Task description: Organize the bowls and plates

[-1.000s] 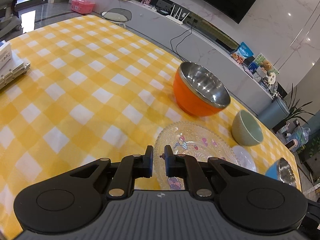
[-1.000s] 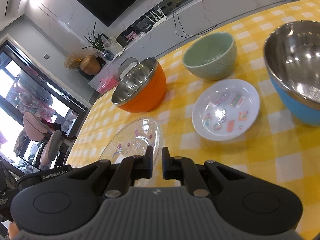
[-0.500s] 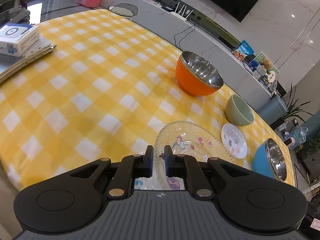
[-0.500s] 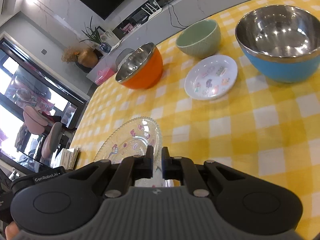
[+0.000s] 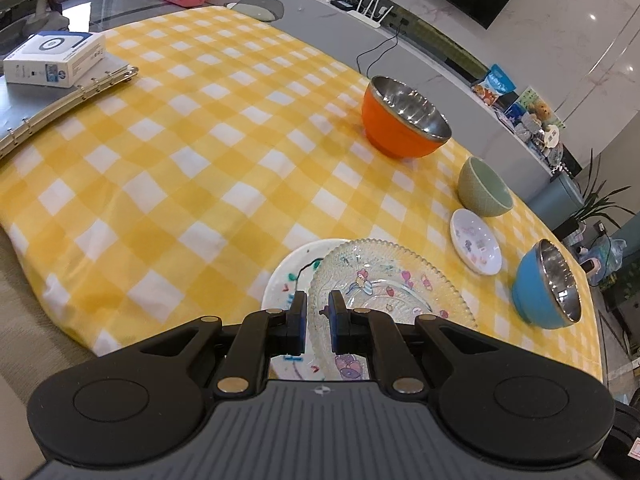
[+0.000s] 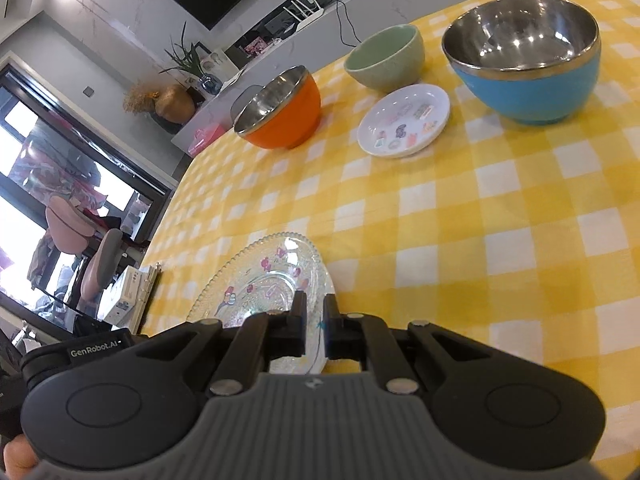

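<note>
Stacking is the step in hand, by my reading. From the left wrist: the left gripper (image 5: 317, 322) has its jaws clenched on the near rim of the glass plate (image 5: 390, 284), a clear, bead-edged dish printed with small pink cartoon figures. It sits partly over a white plate (image 5: 294, 276) scribbled with green and red marks, offset to the right so the white one peeks out on the left. Whether the glass already rests on it or hangs just above, I cannot tell. Further off on the yellow-checked bench (image 5: 180, 168) stand an orange bowl (image 5: 404, 124), a green bowl (image 5: 484, 188), a small saucer (image 5: 476, 246) and a blue bowl (image 5: 546, 286), all apart from the stack.

Over to the right wrist: the right gripper (image 6: 314, 324) is clamped on the same glass plate (image 6: 266, 284) at its near edge, so both hands share the load. The white plate is barely visible beneath.

Next move, I'd say: centre the glass over the white plate, settle it level, then release both sides together. Glass is slick and brittle; an uneven release could tip it.
</note>
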